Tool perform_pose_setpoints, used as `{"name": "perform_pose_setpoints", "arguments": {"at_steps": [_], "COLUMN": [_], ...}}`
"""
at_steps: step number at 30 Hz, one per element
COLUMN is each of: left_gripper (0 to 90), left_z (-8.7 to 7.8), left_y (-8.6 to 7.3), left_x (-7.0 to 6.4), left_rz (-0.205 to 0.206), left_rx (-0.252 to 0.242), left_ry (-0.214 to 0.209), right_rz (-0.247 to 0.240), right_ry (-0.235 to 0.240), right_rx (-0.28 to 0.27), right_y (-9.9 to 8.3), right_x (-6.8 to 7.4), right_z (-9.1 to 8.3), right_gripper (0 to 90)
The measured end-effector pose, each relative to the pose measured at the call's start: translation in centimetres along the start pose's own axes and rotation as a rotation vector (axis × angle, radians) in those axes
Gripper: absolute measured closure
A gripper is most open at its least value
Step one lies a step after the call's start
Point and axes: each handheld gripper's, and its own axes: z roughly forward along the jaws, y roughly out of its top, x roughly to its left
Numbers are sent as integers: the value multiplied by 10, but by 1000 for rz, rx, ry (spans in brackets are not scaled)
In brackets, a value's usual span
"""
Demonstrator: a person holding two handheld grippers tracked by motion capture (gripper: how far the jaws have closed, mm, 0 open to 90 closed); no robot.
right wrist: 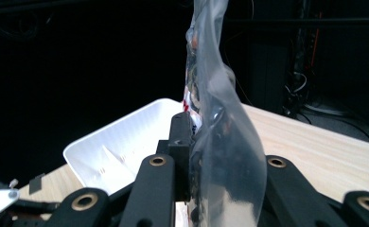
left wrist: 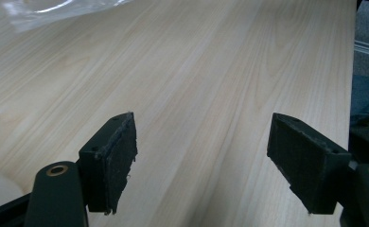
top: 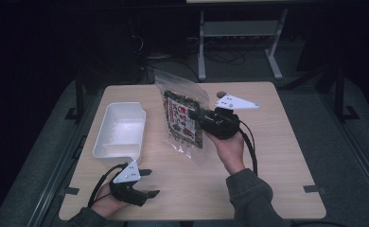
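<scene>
High view first: the right claw [top: 202,118] is clamped on a clear plastic bag with a printed red-and-white snack label and dark contents [top: 182,120], holding it up off the pale wooden worktop [top: 267,156] near its middle, toward the far edge. Just to the left stands an oblong white plastic tub [top: 121,130], close to the left edge, and it looks empty. The left claw [top: 147,182] hovers near the near-left corner with its jaws spread, holding nothing.

Left gripper view: the left claw [left wrist: 201,161] is wide apart over bare wood, with a corner of clear plastic at the top left.

Right gripper view: the right claw [right wrist: 204,156] pinches the bag [right wrist: 220,142] along a thin edge of film, the bag rising upright above it; the tub [right wrist: 121,146] lies beyond, its interior bare.

The risk, I judge, lies in that narrow pinch on slick film: the weight of the contents could pull the bag out of the jaws, or make it swing and miss the tub's rim if lowered there.
</scene>
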Motion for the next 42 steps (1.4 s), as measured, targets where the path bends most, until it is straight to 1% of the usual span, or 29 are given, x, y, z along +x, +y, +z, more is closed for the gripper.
{"name": "perform_pose_setpoints", "arguments": {"at_steps": [2,5,9,13,14,18,19,20,25,31,32,34,35,36,37,39,42], "left_gripper": [235,235,236,235,234,230,230,230,230,231,231,231,231,231,231,231,231], "left_z": [-4,-7,-9,-11,-13,-15,-15,-16,-20,-24,-24,-25,-25,-25,-26,-27,-28], "left_y": [0,-2,-4,-5,-5,-7,-7,-8,-13,-18,-18,-19,-20,-21,-22,-23,-24], "left_x": [1,2,4,5,5,5,5,6,7,9,9,9,9,9,9,10,10], "left_rz": [-13,-18,-12,-16,-21,-13,-13,-8,-14,-23,-23,-31,-30,-31,-31,-33,-34], "left_rx": [-16,-21,-13,-18,-22,-16,-16,-12,-6,0,0,-1,4,8,10,12,17], "left_ry": [-6,0,8,12,15,24,24,26,32,37,37,35,34,33,33,33,36], "right_rz": [-1,-6,-3,-6,-5,-4,-4,-10,-9,-4,-4,6,6,14,13,14,4], "right_ry": [2,5,8,7,9,8,8,11,15,9,9,-4,-4,-9,-9,-8,-23], "right_rx": [-7,-17,-35,-49,-57,-77,-77,-85,-97,-107,-107,-124,-124,-135,-137,-131,-125], "right_y": [3,9,16,22,25,32,32,35,41,44,44,44,44,43,42,41,40], "right_x": [3,8,14,18,20,26,26,31,39,48,48,54,54,57,58,61,65], "right_z": [5,13,22,28,32,43,43,50,67,88,88,97,97,106,109,117,130], "right_gripper": [751,751,751,751,751,751,751,751,751,751,751,751,751,751,751,751,751]}}
